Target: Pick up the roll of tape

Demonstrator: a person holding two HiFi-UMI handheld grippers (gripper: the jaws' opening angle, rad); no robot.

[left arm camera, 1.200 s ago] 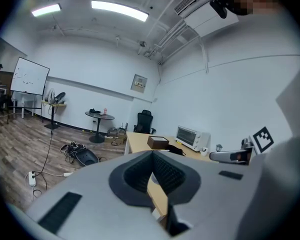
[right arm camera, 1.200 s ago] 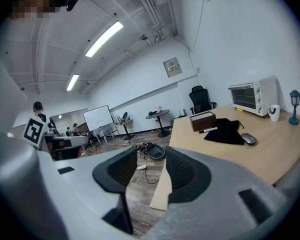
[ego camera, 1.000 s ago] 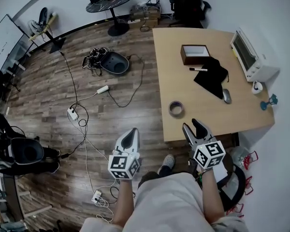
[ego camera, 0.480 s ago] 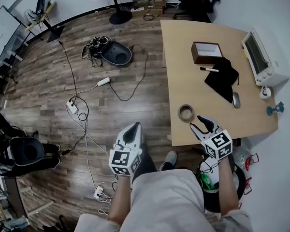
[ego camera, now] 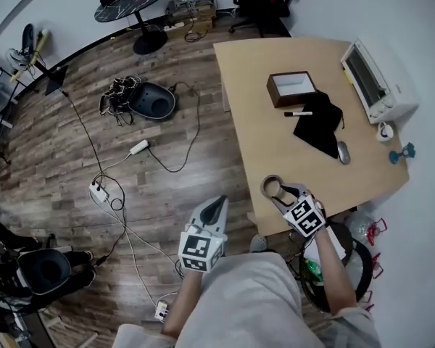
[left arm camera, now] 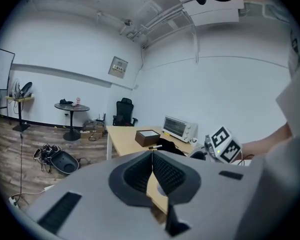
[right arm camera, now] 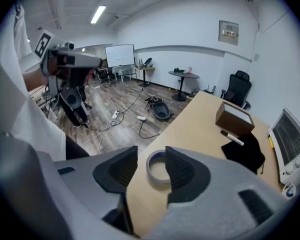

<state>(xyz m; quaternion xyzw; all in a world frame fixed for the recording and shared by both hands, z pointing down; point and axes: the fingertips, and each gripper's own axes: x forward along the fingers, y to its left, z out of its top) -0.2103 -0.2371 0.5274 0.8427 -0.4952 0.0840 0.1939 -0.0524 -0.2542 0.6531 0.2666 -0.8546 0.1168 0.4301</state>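
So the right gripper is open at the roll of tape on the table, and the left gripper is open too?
No: the left gripper is shut, jaws together, per the left gripper view. The right gripper is open at the roll of tape.

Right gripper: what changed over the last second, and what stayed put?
The right gripper came down and forward over the table edge; its open jaws now frame the tape roll, no grip yet. The roll lies flat where it was; the left gripper remains shut, off the table.
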